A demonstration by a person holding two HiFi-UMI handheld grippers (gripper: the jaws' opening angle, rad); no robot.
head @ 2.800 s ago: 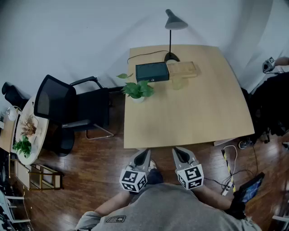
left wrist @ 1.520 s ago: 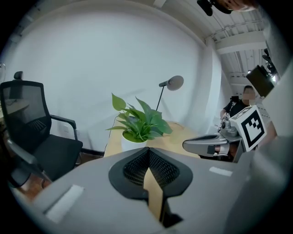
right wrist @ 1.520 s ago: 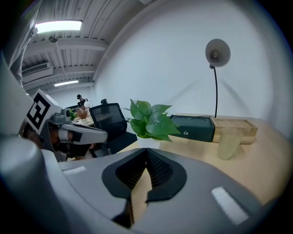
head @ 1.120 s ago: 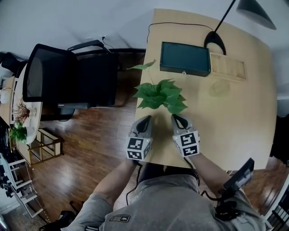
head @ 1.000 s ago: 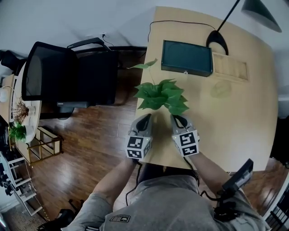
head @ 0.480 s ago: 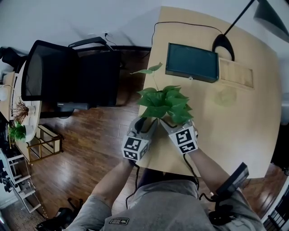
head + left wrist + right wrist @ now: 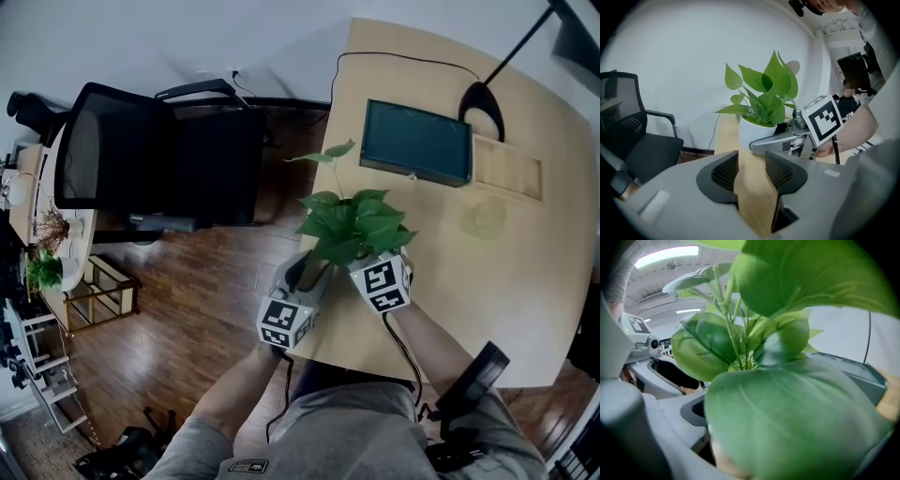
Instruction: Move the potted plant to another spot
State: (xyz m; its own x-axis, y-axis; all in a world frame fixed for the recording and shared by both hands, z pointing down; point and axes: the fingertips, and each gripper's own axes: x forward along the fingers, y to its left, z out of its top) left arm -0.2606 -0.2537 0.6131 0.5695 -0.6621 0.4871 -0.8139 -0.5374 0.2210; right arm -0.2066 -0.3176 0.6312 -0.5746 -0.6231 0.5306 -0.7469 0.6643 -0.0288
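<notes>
**Pale wood table, plant at its near corner, both tongs released**

Light wood makes up the table (image 7: pixel 487 272), which stands beside a black office chair (image 7: pixel 141 159) and carries a dark green box (image 7: pixel 417 142) at its far side. The potted plant (image 7: pixel 354 225) stands upright near the table's near left corner, close to the edge, its stems rising straight from a white pot (image 7: pixel 752 133).

The left tongs (image 7: pixel 750 169) have just opened. The jaws stand apart with only bare table between them. The pot lies straight ahead of them, a little to the right of their line and not yet reached.

The right tongs (image 7: pixel 373 277) are the nearer pair. They are pushed in under the foliage from the plant's right, and in the left gripper view one of their fingers lies low along the pot's front. Their jaws have just been opening too. In the right gripper view leaves fill almost everything, one dark pad shows at the left, and nothing appears pinched. Whether the pot already sits between the pads I cannot tell.

As I judge it, the grasp is not yet made. The right pair needs only to close around the pot's wall, while the left must advance to reach the opposite side.
</notes>
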